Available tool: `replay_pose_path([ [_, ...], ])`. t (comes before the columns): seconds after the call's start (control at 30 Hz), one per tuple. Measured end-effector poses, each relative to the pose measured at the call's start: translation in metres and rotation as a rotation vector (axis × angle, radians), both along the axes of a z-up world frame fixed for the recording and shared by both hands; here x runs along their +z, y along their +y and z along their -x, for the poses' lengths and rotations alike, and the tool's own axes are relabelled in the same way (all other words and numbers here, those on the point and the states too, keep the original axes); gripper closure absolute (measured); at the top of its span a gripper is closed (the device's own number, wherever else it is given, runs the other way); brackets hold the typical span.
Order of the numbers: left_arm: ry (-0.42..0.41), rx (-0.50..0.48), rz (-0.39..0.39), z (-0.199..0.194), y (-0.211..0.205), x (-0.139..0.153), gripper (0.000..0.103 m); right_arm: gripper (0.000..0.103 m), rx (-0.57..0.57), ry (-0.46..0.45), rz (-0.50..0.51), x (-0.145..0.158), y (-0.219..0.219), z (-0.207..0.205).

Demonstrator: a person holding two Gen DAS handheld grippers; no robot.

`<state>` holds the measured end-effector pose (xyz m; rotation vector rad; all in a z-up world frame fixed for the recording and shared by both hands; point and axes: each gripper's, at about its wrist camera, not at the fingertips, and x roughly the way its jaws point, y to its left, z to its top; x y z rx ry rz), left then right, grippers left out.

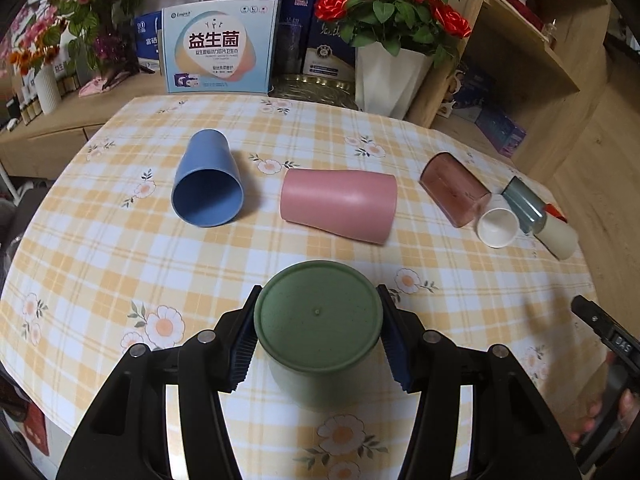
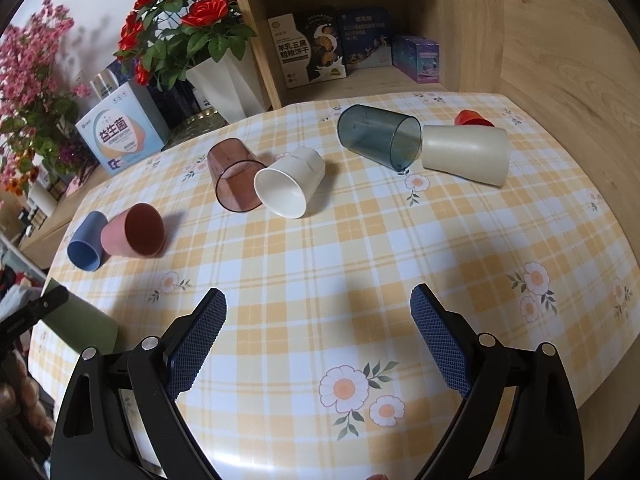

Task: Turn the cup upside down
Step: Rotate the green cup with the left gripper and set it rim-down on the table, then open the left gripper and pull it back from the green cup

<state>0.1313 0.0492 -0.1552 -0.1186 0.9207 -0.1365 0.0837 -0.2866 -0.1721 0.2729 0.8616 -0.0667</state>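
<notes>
My left gripper (image 1: pixel 318 312) is shut on a green cup (image 1: pixel 318 320), base up, standing upside down on the checked tablecloth (image 1: pixel 120 264) near its front edge. The same green cup (image 2: pixel 80 328) shows at the far left of the right wrist view. My right gripper (image 2: pixel 318 304) is open and empty above the cloth. Other cups lie on their sides: blue (image 1: pixel 206 180), pink (image 1: pixel 338 206), clear brown (image 1: pixel 454 188), white (image 1: pixel 496 226), clear grey (image 1: pixel 524 204) and cream (image 1: pixel 558 236).
Behind the table stand a white vase of red roses (image 1: pixel 390 76), printed boxes (image 1: pixel 220 46) and a wooden shelf (image 1: pixel 532 52). A small red cup (image 2: pixel 472 118) sits at the far right. My right gripper's finger shows at the right edge (image 1: pixel 604 332).
</notes>
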Motion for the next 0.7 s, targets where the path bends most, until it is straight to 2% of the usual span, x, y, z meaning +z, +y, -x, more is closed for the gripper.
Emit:
replay_pose_path([
  [0.27, -0.041, -0.004, -0.082, 0.007, -0.020, -0.003, 0.050, 0.013, 0.000, -0.002, -0.001, 0.001, -0.001, 0.000],
  [0.6, 0.012, -0.025, -0.096, 0.012, -0.032, -0.009, 0.048, 0.013, -0.004, -0.009, -0.003, 0.005, -0.002, 0.002],
  [0.7, 0.032, -0.030, -0.085, 0.010, -0.032, -0.006, 0.034, 0.013, -0.009, -0.019, 0.003, 0.012, -0.003, 0.003],
])
